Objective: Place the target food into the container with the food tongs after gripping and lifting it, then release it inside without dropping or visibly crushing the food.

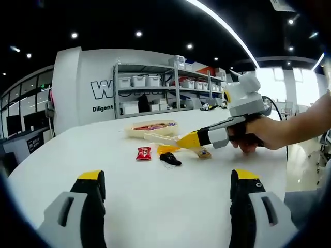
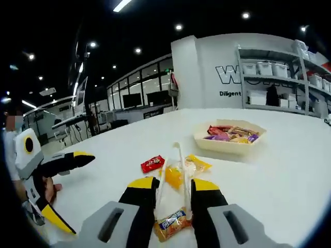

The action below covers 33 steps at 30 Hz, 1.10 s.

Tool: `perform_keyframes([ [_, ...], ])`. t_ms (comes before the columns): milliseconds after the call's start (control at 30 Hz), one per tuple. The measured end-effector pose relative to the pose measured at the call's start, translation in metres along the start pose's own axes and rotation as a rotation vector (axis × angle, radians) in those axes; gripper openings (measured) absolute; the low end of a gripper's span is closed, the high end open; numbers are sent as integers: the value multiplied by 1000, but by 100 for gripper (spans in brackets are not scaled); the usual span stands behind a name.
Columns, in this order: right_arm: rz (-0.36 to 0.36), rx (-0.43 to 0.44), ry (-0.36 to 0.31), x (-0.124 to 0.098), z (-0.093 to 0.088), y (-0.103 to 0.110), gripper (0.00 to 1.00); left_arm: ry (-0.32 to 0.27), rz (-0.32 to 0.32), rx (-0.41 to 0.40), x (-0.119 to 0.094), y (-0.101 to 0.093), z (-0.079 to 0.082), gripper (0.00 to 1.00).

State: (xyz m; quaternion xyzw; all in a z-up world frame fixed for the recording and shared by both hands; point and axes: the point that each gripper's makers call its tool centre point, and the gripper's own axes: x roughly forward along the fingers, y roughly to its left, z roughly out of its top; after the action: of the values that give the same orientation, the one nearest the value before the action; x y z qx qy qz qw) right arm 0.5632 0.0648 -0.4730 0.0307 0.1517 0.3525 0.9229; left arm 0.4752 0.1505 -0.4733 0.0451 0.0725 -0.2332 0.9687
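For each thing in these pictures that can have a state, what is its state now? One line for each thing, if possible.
left gripper: open, holds nothing, above the bare table.
right gripper: shut on the food tongs.
food tongs: tips spread around the yellow snack packet, which lies on the table.
container: open on top, several wrapped snacks inside.
red snack packet: flat on the table.
orange snack packet: on the table, between the right gripper's jaws.
black item: on the table.

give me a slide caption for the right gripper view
Right claw holding clear tongs over a yellow snack packet, near the cream container.
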Motion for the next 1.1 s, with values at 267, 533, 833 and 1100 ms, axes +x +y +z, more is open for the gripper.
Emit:
perform_keyframes([
  [267,52,-55,66,-9,41,-4,0,0,6,-6,0,0,0,99],
  [533,91,-151,217,12,35,9,6,-8,12,-20,0,3,2,99],
  [833,39,-227,400,40,19,15,23,-11,12,-20,0,2,2,99],
  [1100,-9,-257,515,45,7,14,37,-15,12,-27,1,3,2,99],
])
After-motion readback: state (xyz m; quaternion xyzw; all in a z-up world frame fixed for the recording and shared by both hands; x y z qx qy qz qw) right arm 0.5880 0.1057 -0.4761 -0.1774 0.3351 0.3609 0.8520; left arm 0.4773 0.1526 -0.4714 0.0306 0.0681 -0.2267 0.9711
